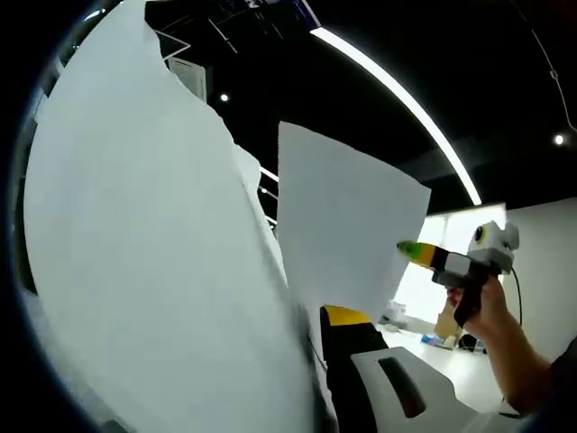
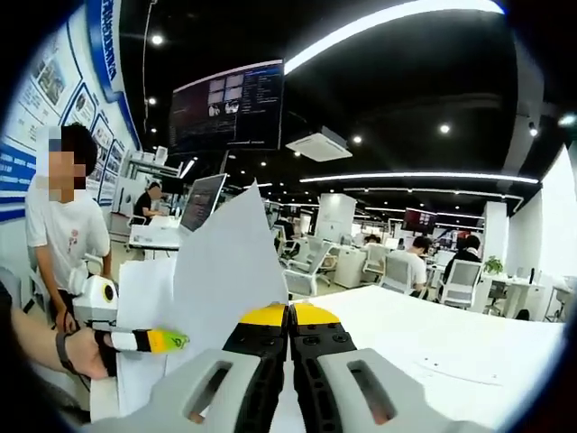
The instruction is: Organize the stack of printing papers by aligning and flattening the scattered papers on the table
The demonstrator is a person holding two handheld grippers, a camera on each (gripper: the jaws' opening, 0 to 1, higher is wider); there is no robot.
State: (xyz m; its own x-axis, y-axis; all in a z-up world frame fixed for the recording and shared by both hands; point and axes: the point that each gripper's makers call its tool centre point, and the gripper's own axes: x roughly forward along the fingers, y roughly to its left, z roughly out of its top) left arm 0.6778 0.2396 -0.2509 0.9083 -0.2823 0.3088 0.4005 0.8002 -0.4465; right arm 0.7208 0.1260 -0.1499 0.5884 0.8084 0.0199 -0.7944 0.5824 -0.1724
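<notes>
The white printing papers are lifted off the table. In the left gripper view a large sheet (image 1: 153, 244) hides my left jaw, and the left gripper (image 1: 315, 338) looks shut on its lower edge. A second sheet (image 1: 347, 225) stands behind it, pinched at its right edge by my right gripper (image 1: 416, 253). In the right gripper view the right gripper (image 2: 288, 317) has its yellow-tipped jaws pressed together on a sheet (image 2: 225, 262) rising between them. The left gripper (image 2: 167, 341), held in a hand, grips the papers' left edge (image 2: 140, 307).
The white table (image 2: 433, 343) stretches to the right, with one flat sheet (image 2: 455, 365) lying on it. A person in a white T-shirt (image 2: 63, 230) stands close on the left. Office chairs, desks and seated people fill the background.
</notes>
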